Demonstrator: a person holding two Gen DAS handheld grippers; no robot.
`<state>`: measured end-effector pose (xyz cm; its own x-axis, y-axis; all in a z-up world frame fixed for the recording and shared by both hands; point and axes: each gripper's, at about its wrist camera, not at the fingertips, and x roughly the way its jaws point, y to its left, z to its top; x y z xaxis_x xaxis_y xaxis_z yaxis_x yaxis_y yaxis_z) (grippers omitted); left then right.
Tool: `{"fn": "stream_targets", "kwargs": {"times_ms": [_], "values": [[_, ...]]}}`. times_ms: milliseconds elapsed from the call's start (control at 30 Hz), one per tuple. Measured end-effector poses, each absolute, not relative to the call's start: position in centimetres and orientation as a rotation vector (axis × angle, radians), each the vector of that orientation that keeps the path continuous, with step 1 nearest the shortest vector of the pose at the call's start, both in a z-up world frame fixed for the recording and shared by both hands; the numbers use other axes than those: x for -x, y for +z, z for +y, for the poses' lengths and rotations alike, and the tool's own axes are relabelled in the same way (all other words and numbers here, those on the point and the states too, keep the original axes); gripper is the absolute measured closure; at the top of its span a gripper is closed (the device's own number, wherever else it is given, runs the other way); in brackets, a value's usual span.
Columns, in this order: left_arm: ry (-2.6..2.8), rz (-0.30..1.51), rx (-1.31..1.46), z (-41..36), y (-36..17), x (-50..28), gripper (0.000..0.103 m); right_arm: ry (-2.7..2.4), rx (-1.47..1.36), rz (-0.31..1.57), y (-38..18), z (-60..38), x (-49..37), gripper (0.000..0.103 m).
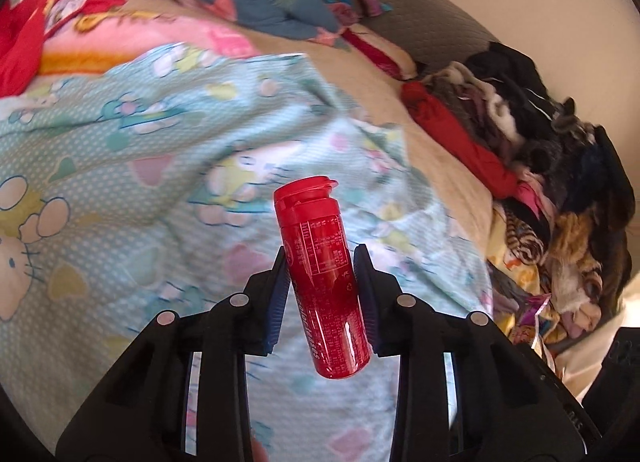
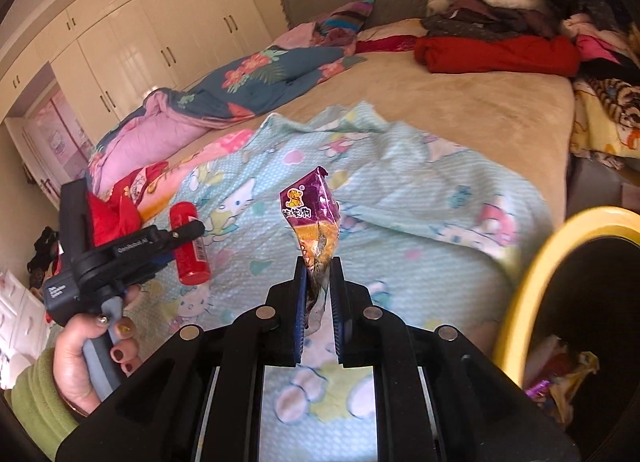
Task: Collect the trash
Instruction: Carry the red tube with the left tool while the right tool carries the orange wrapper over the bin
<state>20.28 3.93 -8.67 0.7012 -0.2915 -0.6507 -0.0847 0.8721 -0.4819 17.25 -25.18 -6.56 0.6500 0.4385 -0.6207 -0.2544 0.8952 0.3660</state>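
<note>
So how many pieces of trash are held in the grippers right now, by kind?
Red plastic bottle: 1, clamped in the left gripper.
Purple snack wrapper: 1, pinched in the right gripper.
Total: 2 held. More wrappers lie in the yellow-rimmed bin, too hidden to count.

I get bright, soft daylight in both views, with no hard shadows on the bedding (image 1: 168, 133). The wardrobe doors (image 2: 132, 49) carry white glare, and the red bottle (image 1: 324, 282) shows a small highlight near its base. Fisheye bending curves everything toward dark corners, and motion blur smears the yellow bin rim (image 2: 532, 282) and the sheet's pattern.
</note>
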Motion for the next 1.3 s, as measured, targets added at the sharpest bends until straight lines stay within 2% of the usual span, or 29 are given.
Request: {"fn": "stream_targets", "kwargs": {"times_ms": [400, 967, 1300], "values": [[-0.262, 0.754, 0.374, -4.8, -5.5, -18.2, 0.079, 0.341, -0.281, 0.735, -5.7, -30.3, -14.3, 0.092], [-0.435, 0.749, 0.274, -12.1, -4.2, -15.8, 0.079, 0.212, -0.365, 0.697, -5.1, -38.2, -11.9, 0.092], [-0.594, 0.763, 0.188, -19.0, -4.5, -15.0, 0.079, 0.042, -0.456, 0.777, -7.5, -44.9, -10.5, 0.091]]}}
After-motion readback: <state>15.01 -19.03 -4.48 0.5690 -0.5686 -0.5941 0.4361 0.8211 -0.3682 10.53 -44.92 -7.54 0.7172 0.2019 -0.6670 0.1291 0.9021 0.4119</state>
